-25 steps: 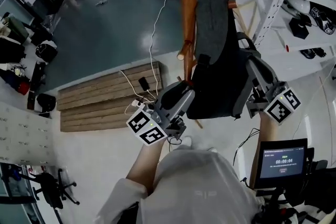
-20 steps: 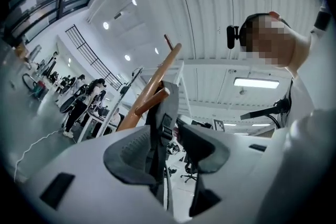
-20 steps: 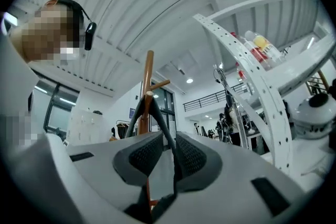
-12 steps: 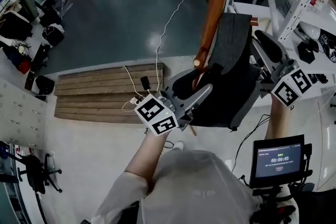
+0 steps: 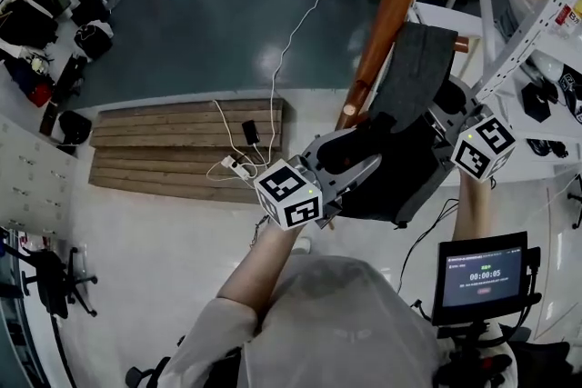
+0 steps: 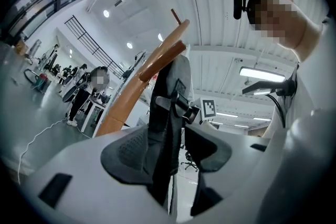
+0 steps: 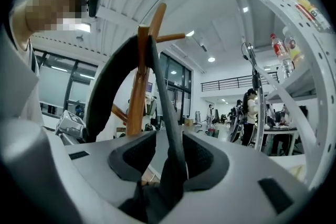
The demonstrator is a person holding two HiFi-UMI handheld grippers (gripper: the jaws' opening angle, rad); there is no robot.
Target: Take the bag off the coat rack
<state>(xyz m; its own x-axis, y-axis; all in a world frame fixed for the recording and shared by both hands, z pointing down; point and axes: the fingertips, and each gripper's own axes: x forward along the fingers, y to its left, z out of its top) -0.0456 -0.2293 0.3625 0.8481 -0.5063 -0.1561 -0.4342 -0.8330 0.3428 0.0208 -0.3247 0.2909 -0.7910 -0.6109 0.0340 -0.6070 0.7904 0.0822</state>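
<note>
A dark grey backpack (image 5: 414, 136) hangs from the wooden coat rack (image 5: 397, 4). My left gripper (image 5: 353, 155) is at its left side, and its jaws stand wide. A black strap (image 6: 164, 113) with a buckle runs between them, close to the left pad with a gap on the right. My right gripper (image 5: 447, 104) is at the bag's upper right and its jaws are opening. A thin black strap (image 7: 167, 107) passes between its pads with room on both sides. In the right gripper view that strap loops over a peg of the coat rack (image 7: 138, 86).
A wooden pallet (image 5: 173, 150) with cables and a power strip (image 5: 238, 166) lies on the floor to the left. White shelving (image 5: 536, 4) stands close on the right. A screen (image 5: 482, 273) sits at the lower right. People stand in the background.
Both grippers' jaws have spread apart and no longer pinch the straps. The grippers have shifted up and right along the bag, nearer the rack's pole.
</note>
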